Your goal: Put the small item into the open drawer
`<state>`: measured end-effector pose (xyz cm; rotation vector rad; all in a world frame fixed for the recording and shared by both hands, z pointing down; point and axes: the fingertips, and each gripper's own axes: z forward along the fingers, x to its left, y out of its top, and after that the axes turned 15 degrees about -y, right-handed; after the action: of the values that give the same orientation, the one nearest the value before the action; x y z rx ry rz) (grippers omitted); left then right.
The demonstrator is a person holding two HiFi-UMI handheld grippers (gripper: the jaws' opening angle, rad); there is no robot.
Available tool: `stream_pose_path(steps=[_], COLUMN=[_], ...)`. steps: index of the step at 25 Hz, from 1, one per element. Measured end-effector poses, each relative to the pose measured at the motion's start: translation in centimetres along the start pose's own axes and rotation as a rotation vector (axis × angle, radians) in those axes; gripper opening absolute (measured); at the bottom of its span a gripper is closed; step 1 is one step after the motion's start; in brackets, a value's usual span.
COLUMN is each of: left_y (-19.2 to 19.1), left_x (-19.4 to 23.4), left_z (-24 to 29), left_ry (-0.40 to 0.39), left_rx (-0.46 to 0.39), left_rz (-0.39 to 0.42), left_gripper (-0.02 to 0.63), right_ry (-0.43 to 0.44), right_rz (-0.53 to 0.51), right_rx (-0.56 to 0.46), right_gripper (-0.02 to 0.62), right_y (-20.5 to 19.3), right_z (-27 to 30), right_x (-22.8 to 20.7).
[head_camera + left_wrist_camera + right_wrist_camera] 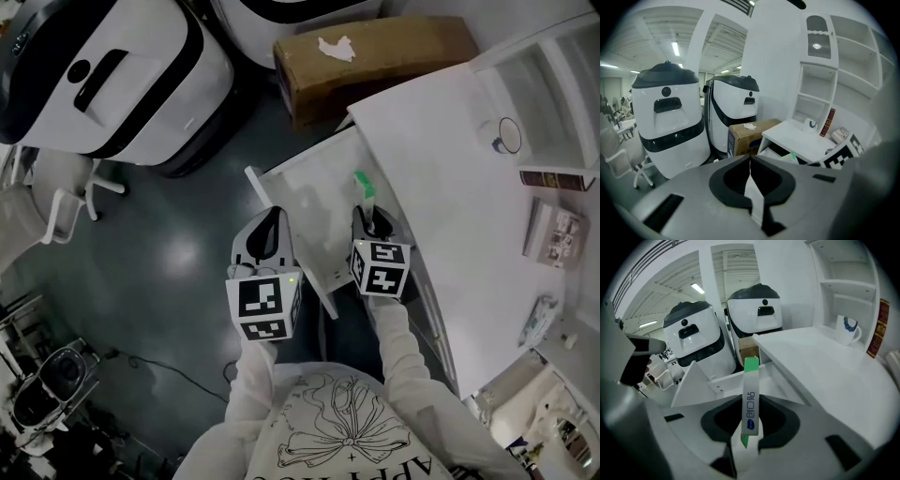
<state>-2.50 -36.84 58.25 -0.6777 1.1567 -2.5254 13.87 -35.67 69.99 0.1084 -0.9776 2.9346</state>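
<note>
Our right gripper [373, 217] pinches a green-and-white packet [750, 399], which sticks out at twelve o'clock over the open drawer [314, 192]. Our left gripper [272, 223], at its nine o'clock, is closed and empty.

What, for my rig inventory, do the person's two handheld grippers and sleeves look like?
The left gripper and right gripper are light grey shells with black padded jaws, each carrying a cube of black-and-white square markers. No cables show. The person wears white long sleeves.

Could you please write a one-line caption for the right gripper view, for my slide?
The right gripper, jaws shut on a green-and-white sachet, faces the open white drawer.
</note>
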Motion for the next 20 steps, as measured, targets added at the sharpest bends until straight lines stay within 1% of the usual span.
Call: stream_pose_path(steps=[8,15,20], left_y=[-1.9,-3.1,-4.0], left_x=[0.8,2.1,2.7], left_z=[0.8,0.2,-0.4], left_ry=[0.021,0.052,0.067], left_rx=[0.032,0.044,0.049], left_rz=[-0.026,-0.05,-0.066], left_gripper=[0.006,0.006,0.006], right_ry=[0.004,-0.003,0.007], right_rz=[-0.045,-0.06,-0.061], right_rx=[0.146,0.241,0.279], right_gripper=[0.091,0.091,0.092], right_y=[-5.0,-7.7,-9.0], right_z=[4.7,7.0,7.9], right_x=[0.8,1.1,1.7])
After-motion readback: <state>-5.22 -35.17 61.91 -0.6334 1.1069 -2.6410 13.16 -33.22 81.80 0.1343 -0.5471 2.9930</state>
